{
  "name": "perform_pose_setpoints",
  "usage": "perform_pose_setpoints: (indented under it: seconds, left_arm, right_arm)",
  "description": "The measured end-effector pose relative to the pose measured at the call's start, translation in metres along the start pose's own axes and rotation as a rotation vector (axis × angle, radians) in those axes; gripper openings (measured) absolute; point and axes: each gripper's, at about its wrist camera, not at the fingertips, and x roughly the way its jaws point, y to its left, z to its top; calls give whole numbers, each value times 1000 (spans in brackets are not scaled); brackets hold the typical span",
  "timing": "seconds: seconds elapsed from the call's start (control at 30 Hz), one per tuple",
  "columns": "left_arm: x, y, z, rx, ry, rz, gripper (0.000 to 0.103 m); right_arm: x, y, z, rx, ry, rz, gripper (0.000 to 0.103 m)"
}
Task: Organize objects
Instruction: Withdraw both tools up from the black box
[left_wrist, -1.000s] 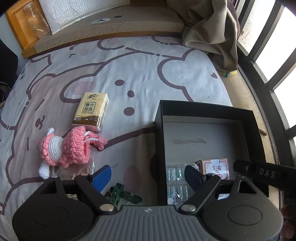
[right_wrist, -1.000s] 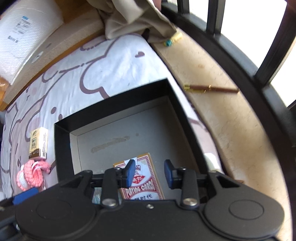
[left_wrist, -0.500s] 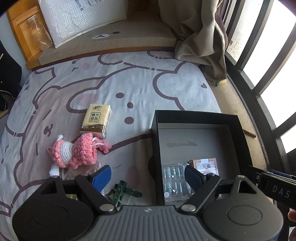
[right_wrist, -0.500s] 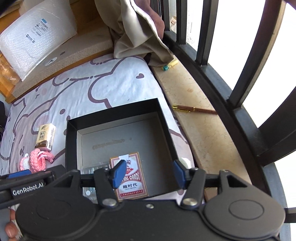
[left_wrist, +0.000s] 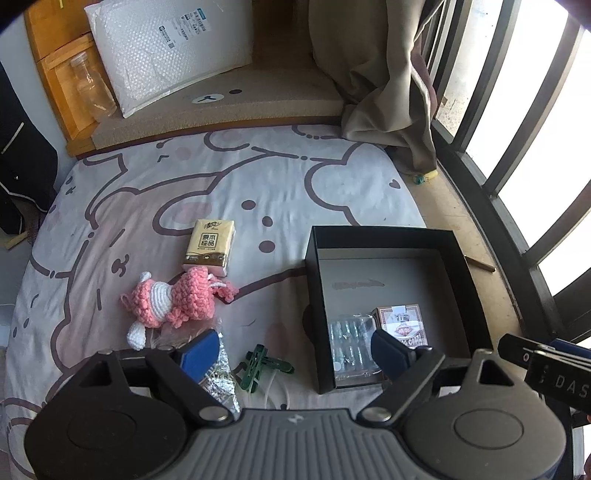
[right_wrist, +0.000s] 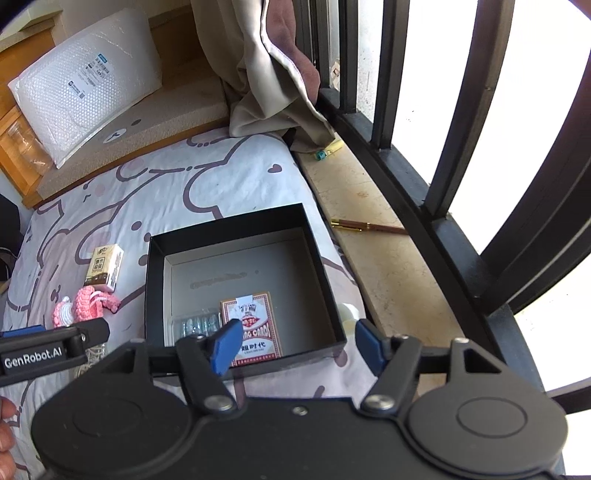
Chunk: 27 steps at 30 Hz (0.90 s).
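A black open box (left_wrist: 384, 233) (right_wrist: 229, 227) sits on the bed. Inside lie a red playing-card pack (left_wrist: 400, 325) (right_wrist: 253, 325) and a clear plastic case (left_wrist: 345, 343) (right_wrist: 194, 323). On the sheet left of the box are a tissue pack (left_wrist: 209, 246) (right_wrist: 104, 266), a pink crochet doll (left_wrist: 173, 301) (right_wrist: 83, 304), a green clip (left_wrist: 260, 365) and a foil wrapper (left_wrist: 218, 376). My left gripper (left_wrist: 291, 354) is open and empty, above the sheet by the box's near left corner. My right gripper (right_wrist: 297, 341) is open and empty, above the box's near edge.
The pink-patterned bedsheet (left_wrist: 184, 184) fills the left. A bubble mailer (left_wrist: 170, 48) and a glass jar (left_wrist: 92, 88) stand at the back. A curtain (left_wrist: 380, 74), black window bars (right_wrist: 458, 129) and a stone sill with a pen (right_wrist: 369, 227) line the right side.
Both grippers have pulled up and back from the box, so more of the bed shows. My right gripper's fingers have spread wider, away from the card pack lying in the box.
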Motion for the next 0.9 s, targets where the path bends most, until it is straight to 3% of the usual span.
perform_pose_setpoints:
  seconds: [0.37,0.73,0.9]
  left_arm:
    - [-15,4,-15,54,-34,37,103]
    - [-13,5,-23,77,-32,48,103]
    - [-12,4,-26,92,-30,45,103]
  right_arm:
    - [-22,-7,-15,-26,-40,-39,85]
    - [-26,-22,-28,-25,-57,-67,102]
    - [-25,-27,-32,-22,-60,-76,103]
